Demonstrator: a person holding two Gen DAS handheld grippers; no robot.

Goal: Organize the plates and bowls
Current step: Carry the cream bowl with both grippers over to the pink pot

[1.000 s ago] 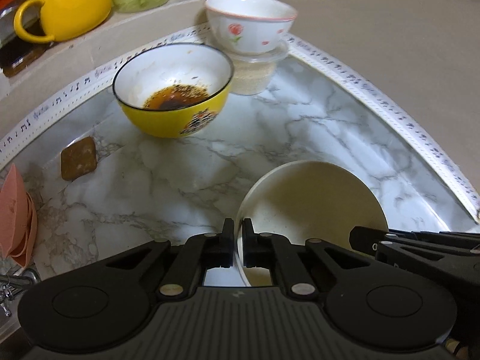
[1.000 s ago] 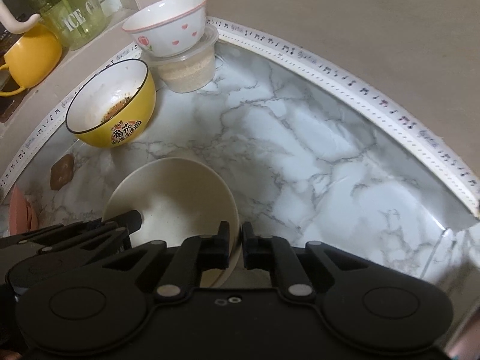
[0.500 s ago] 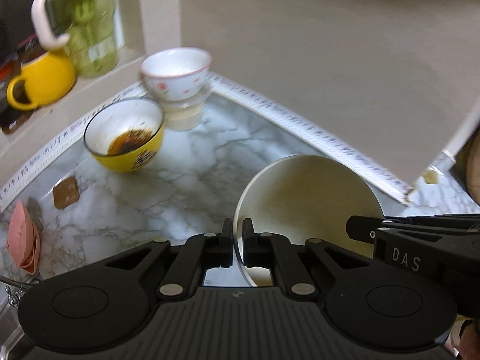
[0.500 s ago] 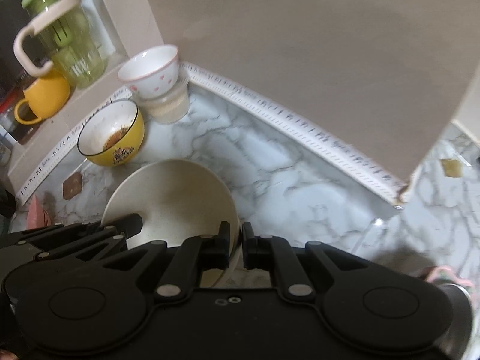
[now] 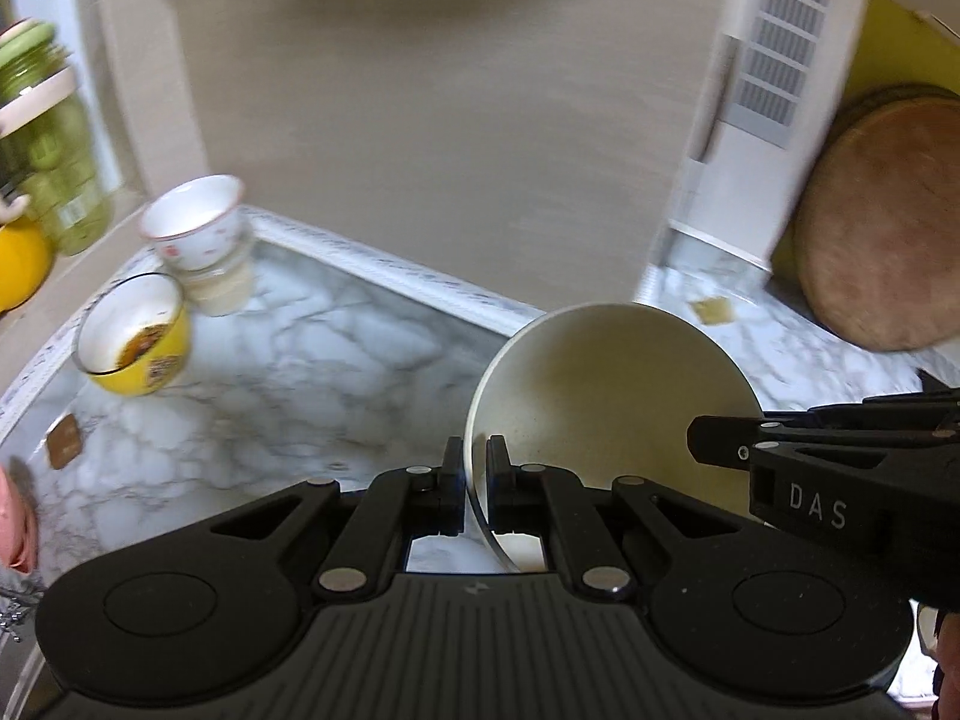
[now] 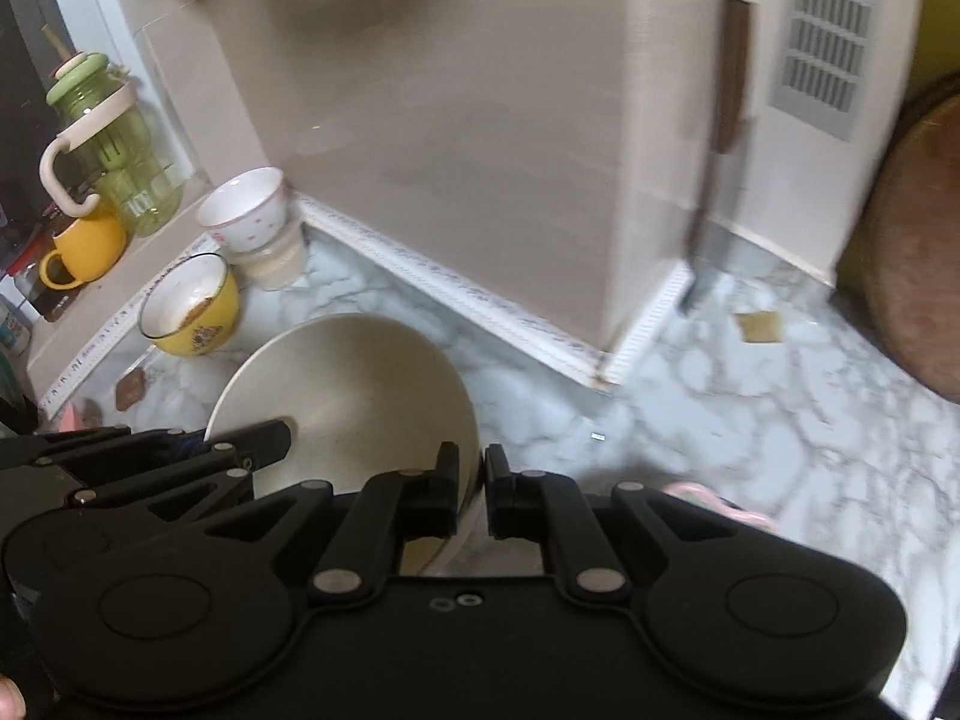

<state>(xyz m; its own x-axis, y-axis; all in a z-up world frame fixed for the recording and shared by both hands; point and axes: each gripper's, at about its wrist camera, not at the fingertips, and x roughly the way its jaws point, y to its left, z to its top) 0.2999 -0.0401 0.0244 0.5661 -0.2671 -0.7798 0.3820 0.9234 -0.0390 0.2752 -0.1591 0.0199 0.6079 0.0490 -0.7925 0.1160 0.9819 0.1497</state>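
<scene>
Cream bowl (image 5: 606, 414) up off marble counter (image 5: 312, 372), pinched both sides: left gripper (image 5: 475, 477) clamped on left rim, right gripper (image 6: 471, 483) on right rim. Yellow bowl (image 6: 192, 306) far left, white bowl (image 6: 246, 213) behind it. Guessing stack goes there.

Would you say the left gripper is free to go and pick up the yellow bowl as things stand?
Probably not: the left gripper is shut on the rim of the cream bowl, which the right gripper also grips. The yellow bowl itself sits unobstructed.
</scene>
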